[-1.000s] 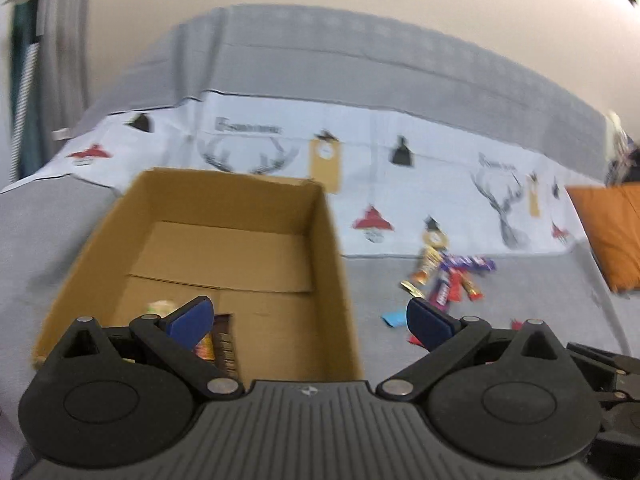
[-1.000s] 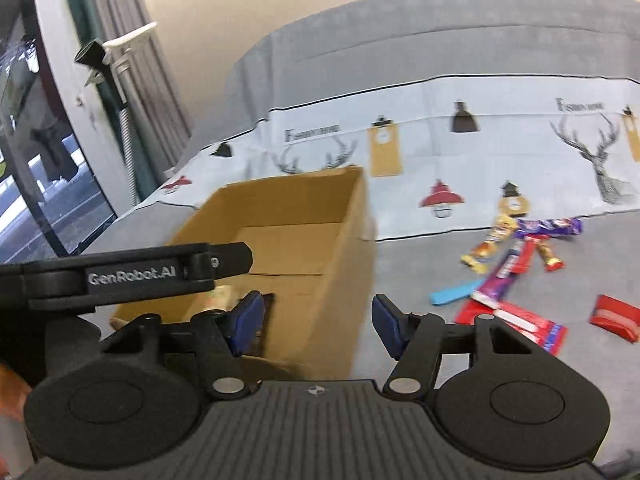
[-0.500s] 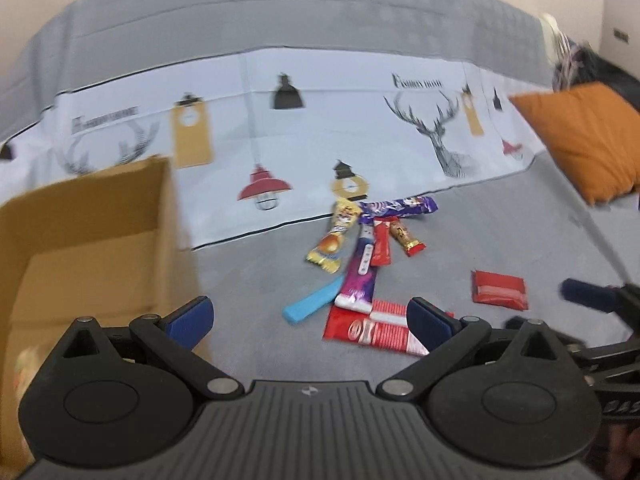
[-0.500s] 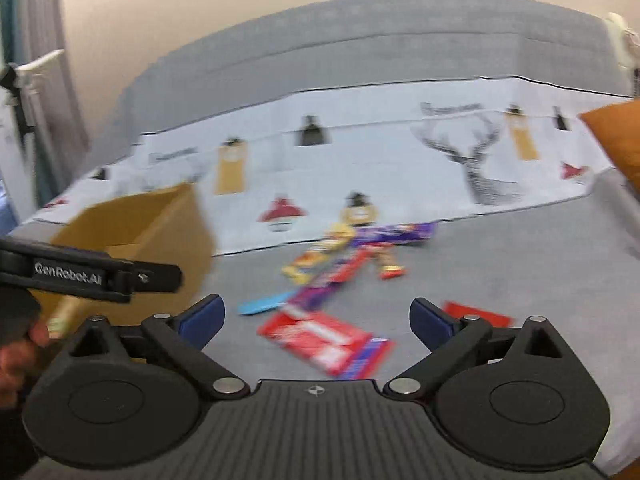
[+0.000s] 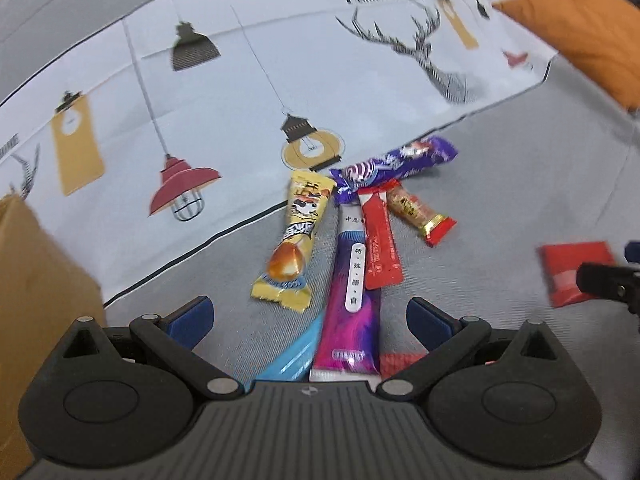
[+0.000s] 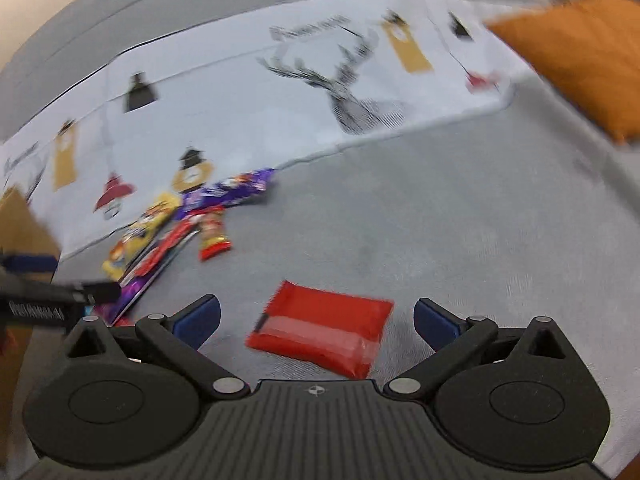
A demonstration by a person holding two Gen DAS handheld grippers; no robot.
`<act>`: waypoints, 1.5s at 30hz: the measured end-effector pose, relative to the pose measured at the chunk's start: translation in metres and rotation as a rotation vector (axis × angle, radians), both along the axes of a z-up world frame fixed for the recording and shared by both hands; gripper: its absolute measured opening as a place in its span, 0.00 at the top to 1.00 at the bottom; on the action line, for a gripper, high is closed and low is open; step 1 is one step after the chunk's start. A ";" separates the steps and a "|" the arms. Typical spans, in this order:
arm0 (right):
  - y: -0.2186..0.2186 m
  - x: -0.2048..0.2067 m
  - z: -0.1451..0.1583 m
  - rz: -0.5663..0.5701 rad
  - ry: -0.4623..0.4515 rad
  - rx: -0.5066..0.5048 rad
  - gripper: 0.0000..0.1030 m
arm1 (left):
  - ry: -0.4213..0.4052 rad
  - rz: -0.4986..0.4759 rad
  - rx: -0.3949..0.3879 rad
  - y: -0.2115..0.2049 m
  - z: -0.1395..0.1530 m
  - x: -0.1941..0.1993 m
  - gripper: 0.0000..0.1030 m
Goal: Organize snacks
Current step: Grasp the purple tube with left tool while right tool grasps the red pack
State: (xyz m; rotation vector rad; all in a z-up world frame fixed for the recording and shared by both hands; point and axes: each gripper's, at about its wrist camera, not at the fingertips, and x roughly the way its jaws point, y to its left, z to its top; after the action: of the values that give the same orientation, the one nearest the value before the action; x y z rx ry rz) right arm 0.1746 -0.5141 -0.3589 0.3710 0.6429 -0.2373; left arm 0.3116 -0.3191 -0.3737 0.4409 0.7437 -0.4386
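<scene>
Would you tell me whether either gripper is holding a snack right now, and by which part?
Nothing is held. The left gripper is open above the magenta stick pack; the right gripper is open around the red packet, not touching.

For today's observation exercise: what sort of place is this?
Probably a bedroom or living room: grey bedding or upholstery under a deer-print cloth, an orange cushion, and snacks being sorted beside a cardboard box.

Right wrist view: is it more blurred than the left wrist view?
Yes: in the right wrist view the orange cushion and snack pile smear; in the left wrist view the purple stick pack shows crisp print, edges slightly soft.
</scene>
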 end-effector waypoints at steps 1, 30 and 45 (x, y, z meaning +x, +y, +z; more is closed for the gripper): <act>-0.002 0.004 -0.007 -0.014 0.026 0.022 0.01 | 0.006 0.003 0.002 -0.001 -0.005 0.005 0.02; 0.032 -0.005 0.004 0.086 0.033 -0.110 0.37 | 0.229 0.052 -0.167 0.048 0.012 -0.008 0.43; 0.045 0.029 -0.006 0.154 0.102 -0.190 0.39 | 0.230 0.045 -0.186 0.046 0.009 -0.002 0.75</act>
State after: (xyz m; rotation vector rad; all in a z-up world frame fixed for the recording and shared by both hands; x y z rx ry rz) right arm 0.2033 -0.4691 -0.3648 0.1263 0.7391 -0.1689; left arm 0.3097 -0.2731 -0.3645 0.1998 0.9243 -0.5166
